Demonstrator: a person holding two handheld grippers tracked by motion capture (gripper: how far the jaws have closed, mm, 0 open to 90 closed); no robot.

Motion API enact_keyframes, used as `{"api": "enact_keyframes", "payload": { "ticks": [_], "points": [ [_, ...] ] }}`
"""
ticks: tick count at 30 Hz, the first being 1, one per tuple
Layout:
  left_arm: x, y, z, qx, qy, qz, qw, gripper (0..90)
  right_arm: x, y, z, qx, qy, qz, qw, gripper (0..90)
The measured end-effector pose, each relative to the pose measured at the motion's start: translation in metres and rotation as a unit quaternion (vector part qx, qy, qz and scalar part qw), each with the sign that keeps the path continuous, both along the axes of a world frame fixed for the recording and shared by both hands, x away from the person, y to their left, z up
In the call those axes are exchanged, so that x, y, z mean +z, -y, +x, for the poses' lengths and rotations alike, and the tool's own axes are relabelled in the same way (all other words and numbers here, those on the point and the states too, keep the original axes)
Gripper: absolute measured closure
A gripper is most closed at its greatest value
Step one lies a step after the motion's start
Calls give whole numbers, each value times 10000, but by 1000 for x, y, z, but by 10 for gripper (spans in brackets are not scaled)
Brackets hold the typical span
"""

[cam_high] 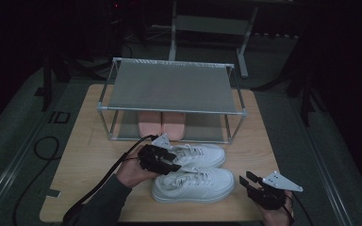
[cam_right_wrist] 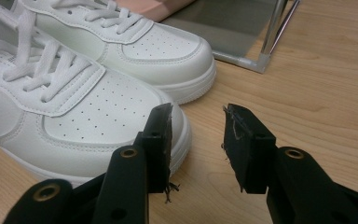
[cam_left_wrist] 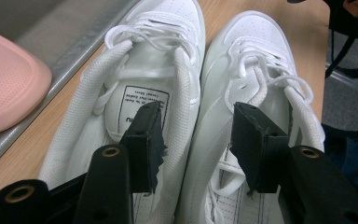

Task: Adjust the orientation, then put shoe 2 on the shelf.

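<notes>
- Left gripper view looks straight down into two white sneakers (cam_left_wrist: 191,93) sitting side by side on the worktop (cam_left_wrist: 37,158), heels toward the camera. Smooth white leather-looking uppers with little perforated dots on the toes, flat white laces, mesh-textured padded collars, and a printed label on the insole of the left-hand one.
- The left tongs (cam_left_wrist: 196,140) straddle the two inner collars where the shoes meet: one black jaw sits inside the opening of one shoe, the other over the opening of the second. Jaws are fairly wide apart and I can't tell whether the pads are actually pressing on the collars yet.
- High view: the pair (cam_high: 195,172) lies in the near-middle of the worktop (cam_high: 80,155), toes pointing to the right, one shoe just behind the other, touching or nearly so. The left hand (cam_high: 132,174) holds its tongs over the heels.
- Right tongs (cam_right_wrist: 196,144) hover just off the toe of the nearer sneaker, about half open, nothing between the jaws, bare wood under them. Pads look frayed at the edges.
- Behind the shoes stands a shoe rack (cam_high: 169,87): thin metal tube frame, grey fabric shelves, two tiers. On the lower tier sits one pair of pink slippers (cam_high: 161,123), matte and rounded.
- Worktop is pale wood grain with rounded corners.
</notes>
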State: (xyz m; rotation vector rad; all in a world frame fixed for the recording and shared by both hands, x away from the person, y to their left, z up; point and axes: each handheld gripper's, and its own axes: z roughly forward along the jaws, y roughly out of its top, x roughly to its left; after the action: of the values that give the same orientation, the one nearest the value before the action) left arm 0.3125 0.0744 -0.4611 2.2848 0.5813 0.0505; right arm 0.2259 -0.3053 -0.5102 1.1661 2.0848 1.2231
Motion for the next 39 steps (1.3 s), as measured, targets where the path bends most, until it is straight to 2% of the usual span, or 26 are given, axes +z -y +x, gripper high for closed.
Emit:
{"api": "enact_keyframes", "payload": {
  "ticks": [2,3,12,13,14,15,20,21,26,33,39],
  "points": [
    [0,0,0,0,0,0,10000,532,0,0,0,3,-2,2,10000,612],
    [-2,1,-1,1,10,112,9999,529,0,-1,0,1,-8,0,10000,612],
    [-3,1,1,0,-100,114,9999,533,-1,-2,0,22,-17,-23,10000,608],
    [-2,2,0,-99,-26,115,9999,533,-1,-2,0,22,-17,-26,10000,608],
    [-2,1,1,-82,-6,134,9999,530,-1,-1,0,16,-21,-28,10000,608],
    [-3,1,0,-123,-55,131,9998,522,-1,-1,0,17,-27,-21,10000,608],
    [-3,1,-1,-117,4,157,9998,511,-1,-3,0,28,-19,-27,10000,608],
    [-3,2,-2,-207,0,147,9997,515,-1,-3,0,25,-16,-19,10000,608],
    [-3,4,-6,-268,33,147,9995,497,-1,-1,0,18,-4,0,10000,608],
    [-2,6,-12,-408,161,232,9988,486,-1,-1,0,8,-3,4,10000,606],
    [-4,7,-16,-469,224,412,9978,474,-1,-1,-1,5,6,6,10000,606]
  ]
}}
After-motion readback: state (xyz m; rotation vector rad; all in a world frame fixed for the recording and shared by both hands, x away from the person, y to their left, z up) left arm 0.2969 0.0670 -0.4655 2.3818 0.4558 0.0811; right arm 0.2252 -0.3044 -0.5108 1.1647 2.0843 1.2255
